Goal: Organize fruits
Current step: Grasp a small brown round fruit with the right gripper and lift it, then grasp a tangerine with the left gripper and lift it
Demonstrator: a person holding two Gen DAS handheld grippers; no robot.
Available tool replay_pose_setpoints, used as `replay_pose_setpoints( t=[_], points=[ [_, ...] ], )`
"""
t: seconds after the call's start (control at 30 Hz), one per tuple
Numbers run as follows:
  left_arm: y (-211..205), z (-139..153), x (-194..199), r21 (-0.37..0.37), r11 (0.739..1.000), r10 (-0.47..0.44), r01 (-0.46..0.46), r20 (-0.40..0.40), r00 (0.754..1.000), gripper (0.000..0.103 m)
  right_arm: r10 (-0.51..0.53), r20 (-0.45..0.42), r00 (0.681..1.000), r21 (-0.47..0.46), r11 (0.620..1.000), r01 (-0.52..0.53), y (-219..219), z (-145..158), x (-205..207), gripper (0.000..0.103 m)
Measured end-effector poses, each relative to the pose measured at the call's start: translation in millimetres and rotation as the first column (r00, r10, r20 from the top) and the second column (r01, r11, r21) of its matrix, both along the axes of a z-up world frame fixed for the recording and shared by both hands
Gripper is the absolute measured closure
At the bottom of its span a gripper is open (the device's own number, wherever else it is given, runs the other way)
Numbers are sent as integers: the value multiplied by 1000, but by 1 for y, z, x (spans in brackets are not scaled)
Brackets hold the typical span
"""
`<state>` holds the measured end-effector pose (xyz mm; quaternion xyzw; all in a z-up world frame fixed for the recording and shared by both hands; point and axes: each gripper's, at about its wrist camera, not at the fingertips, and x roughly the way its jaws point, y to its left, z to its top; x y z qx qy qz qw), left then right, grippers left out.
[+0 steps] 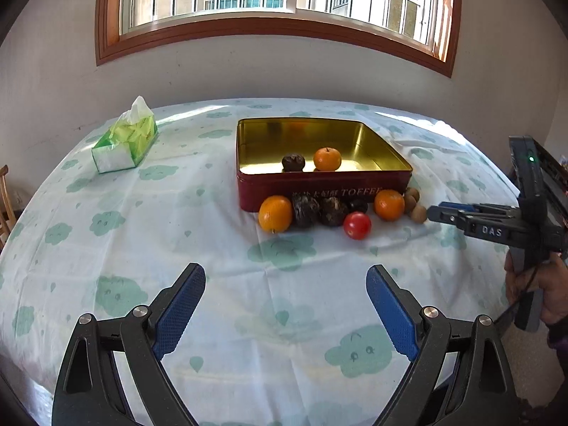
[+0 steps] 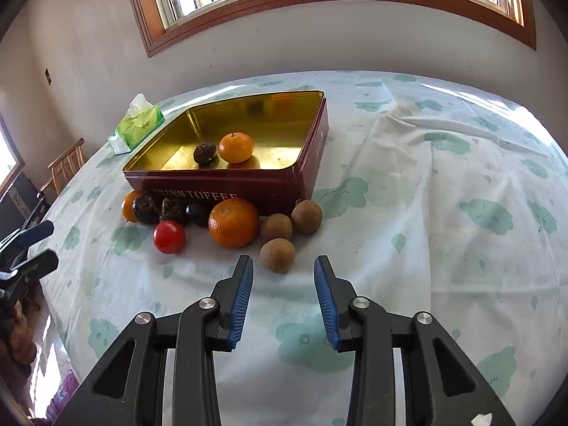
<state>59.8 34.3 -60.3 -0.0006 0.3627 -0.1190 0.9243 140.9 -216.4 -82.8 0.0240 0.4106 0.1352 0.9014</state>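
On a round table under a cloud-print cloth (image 1: 177, 234), the items run as follows, left to right in the left wrist view. At ten o'clock sits a green tissue box (image 1: 124, 142), well apart from the rest. At centre stands an open red tin (image 1: 319, 191) with a gold interior; inside it lie a dark wrinkled fruit (image 1: 293, 162) and a small orange (image 1: 327, 158), just beside each other near the front wall. Along the tin's front wall, outside it, lies a row: a large orange (image 1: 275, 213), two dark wrinkled fruits (image 1: 319, 211) touching each other, a red tomato (image 1: 357, 225) slightly nearer the camera, a second orange (image 1: 389, 205), then three brown round fruits (image 1: 413, 202) at the tin's right corner.

The left gripper (image 1: 285, 305) hovers at six o'clock, fingers wide apart, nothing between them, well short of the fruit row. The right gripper (image 2: 284, 284) enters that view from three o'clock, held by a hand (image 1: 546, 291). In its own view its fingers stand partly apart, with nothing clamped; the nearest brown fruit (image 2: 277, 255) lies just ahead of the gap, apart from both pads.
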Motion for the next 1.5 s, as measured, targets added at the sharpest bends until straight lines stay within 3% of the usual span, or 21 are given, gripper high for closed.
replay_pose_setpoints(
  t=[0.13,0.17,0.3,0.53,0.6,0.77,0.87,0.93,1.03,1.2,1.5],
  points=[
    [-4,-4,-12,19,1000,-9,9,-9,1000,11,25,-68,997,-16,1000,-26,12,-13,23,71],
    [-5,-4,-12,18,1000,-9,10,-9,1000,11,22,-85,996,-5,1000,-22,12,-17,28,79],
    [-3,-3,-10,5,1000,11,-11,8,1000,11,13,-76,997,41,999,-10,8,-19,25,80],
    [6,-13,17,-1,1000,24,-24,-34,999,11,-137,4,991,51,989,136,-21,-17,-21,80],
    [5,-13,28,-4,1000,17,-17,-24,1000,11,-170,-17,985,63,983,171,-27,-20,-19,80],
    [4,-20,62,-97,992,-83,75,-76,994,12,-163,-4,987,20,986,163,-22,-21,-16,80],
    [2,-22,76,-93,989,-120,112,-83,989,14,-162,-1,987,20,987,162,-22,-22,-16,80],
    [2,-24,82,-79,988,-138,132,-80,987,17,-161,-2,987,20,987,161,-21,-22,-17,80],
    [0,-30,93,-69,981,-186,179,-116,976,34,-160,0,987,17,987,160,-20,-22,-17,80],
    [-6,-42,106,40,966,-246,256,-168,954,60,-159,-2,987,23,987,159,-20,-21,-18,79],
    [-13,-41,132,70,938,-322,341,-193,927,57,-158,0,987,17,987,158,-20,-21,-17,79]
  ],
)
